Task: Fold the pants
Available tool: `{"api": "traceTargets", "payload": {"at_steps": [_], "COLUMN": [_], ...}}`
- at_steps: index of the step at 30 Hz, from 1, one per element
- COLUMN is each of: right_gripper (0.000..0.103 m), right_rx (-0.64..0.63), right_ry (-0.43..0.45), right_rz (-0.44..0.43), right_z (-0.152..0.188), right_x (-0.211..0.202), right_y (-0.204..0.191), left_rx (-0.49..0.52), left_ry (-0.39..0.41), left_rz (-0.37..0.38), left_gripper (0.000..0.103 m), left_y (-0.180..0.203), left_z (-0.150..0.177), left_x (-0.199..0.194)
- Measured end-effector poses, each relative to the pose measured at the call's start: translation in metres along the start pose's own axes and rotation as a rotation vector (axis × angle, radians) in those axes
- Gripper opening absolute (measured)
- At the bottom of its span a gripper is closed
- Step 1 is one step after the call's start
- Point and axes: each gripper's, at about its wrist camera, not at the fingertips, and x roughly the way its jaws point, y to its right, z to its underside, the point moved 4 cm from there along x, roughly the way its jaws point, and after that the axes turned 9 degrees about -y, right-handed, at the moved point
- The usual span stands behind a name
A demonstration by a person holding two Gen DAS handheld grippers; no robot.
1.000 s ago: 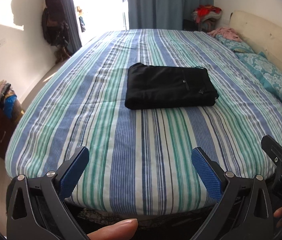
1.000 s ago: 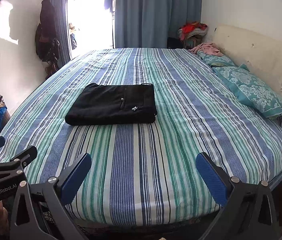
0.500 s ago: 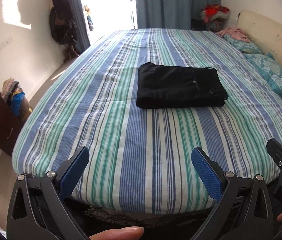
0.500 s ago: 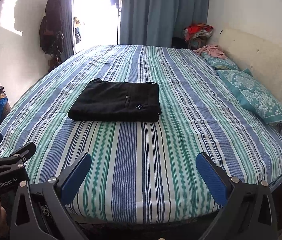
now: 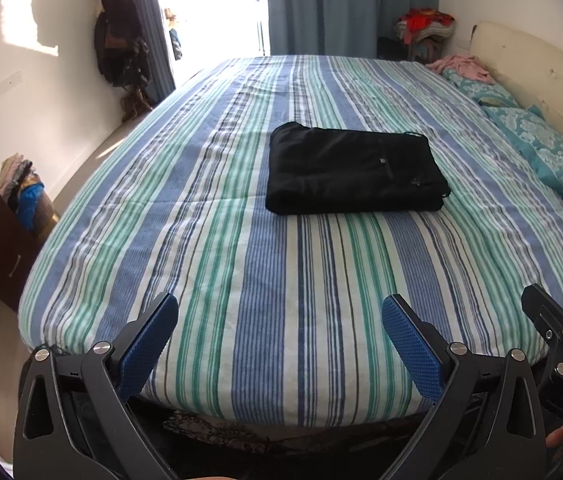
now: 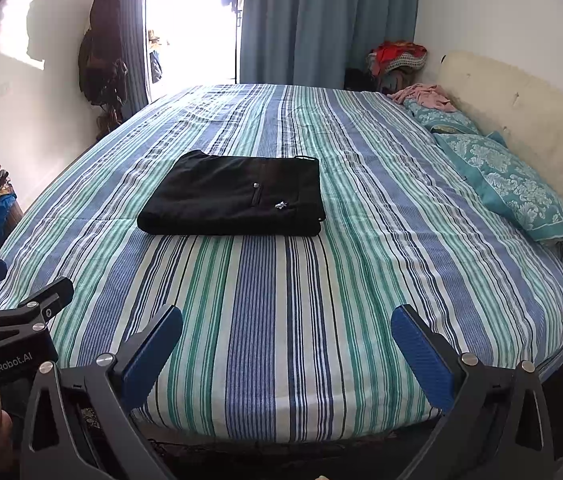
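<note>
Our left tongs (image 5: 279, 338) and right tongs (image 6: 287, 350), both spread and empty, hang at the bed (image 6: 265, 320) edge; the pants (image 6: 233, 196) lie folded mid-bed, well ahead, long axis crosswise, roughly equidistant.

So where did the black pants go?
The black pants lie folded in the middle of the striped bed, left of the teal pillows and well beyond both open grippers.

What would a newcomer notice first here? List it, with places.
The black pants, folded into a neat rectangle, lie mid-bed on the striped sheet. Teal pillows line the cream headboard at right. Both grippers, left and right, hang open over the near edge, holding nothing.
</note>
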Motion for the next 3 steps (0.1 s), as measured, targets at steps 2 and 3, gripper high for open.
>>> {"api": "traceTargets", "payload": {"at_steps": [2, 3], "right_gripper": [0.103, 0.103], "right_rx": [0.002, 0.002], "right_ry": [0.000, 0.001], "right_rz": [-0.001, -0.001], "right_z": [0.0007, 0.0007], "right_x": [-0.0002, -0.0003], "right_y": [-0.0001, 0.0000], "left_rx": [-0.003, -0.001], "left_ry": [-0.001, 0.002], "left_rz": [-0.009, -0.008], "left_gripper": [0.102, 0.102], "left_y": [-0.0002, 0.0002], "left_z": [0.0009, 0.0011], "left_x": [-0.0001, -0.0010]}}
